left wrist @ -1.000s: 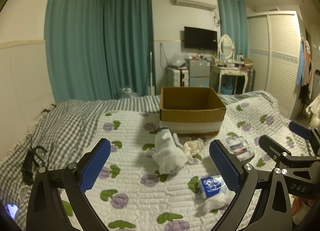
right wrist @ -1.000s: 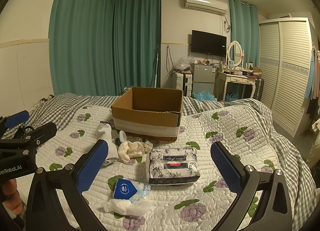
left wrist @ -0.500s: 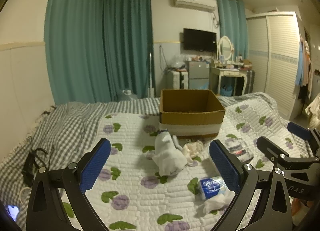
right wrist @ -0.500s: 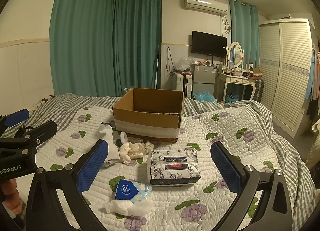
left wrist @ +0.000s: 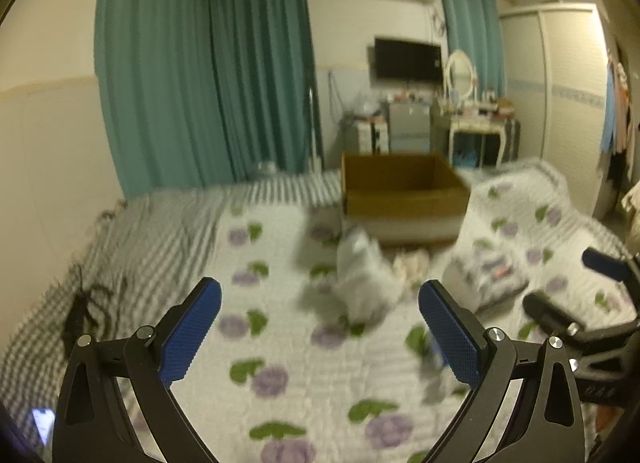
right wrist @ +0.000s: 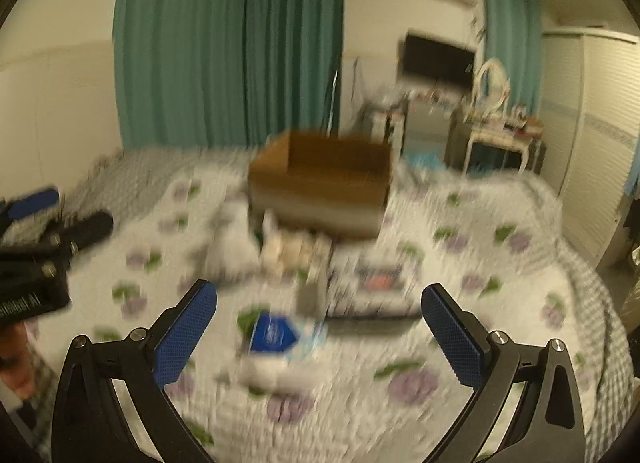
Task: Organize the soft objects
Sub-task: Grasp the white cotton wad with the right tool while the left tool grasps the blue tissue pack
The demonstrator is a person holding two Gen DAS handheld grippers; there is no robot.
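Note:
Both views are motion-blurred. An open cardboard box (left wrist: pixel 404 199) (right wrist: pixel 320 191) stands on the floral quilt. In front of it lie a white sock (left wrist: pixel 360 283) (right wrist: pixel 228 247), a cream cloth (left wrist: pixel 412 263) (right wrist: pixel 288 251), a floral tissue pack (left wrist: pixel 488 279) (right wrist: pixel 372 287) and a blue-labelled white packet (right wrist: pixel 276 335) (left wrist: pixel 436 375). My left gripper (left wrist: pixel 320 335) is open and empty, short of the sock. My right gripper (right wrist: pixel 320 335) is open and empty above the blue packet.
The quilt (left wrist: pixel 280 343) covers a grey checked bedspread (left wrist: pixel 160 231). A black cable (left wrist: pixel 84 311) lies at the bed's left edge. Green curtains (left wrist: pixel 200 83), a dressing table (left wrist: pixel 480 123) and a wardrobe (left wrist: pixel 560 103) stand beyond the bed.
Both grippers have drawn back and lifted from the bed, so the box and objects look smaller and farther away. Both stay open. The objects have not moved.

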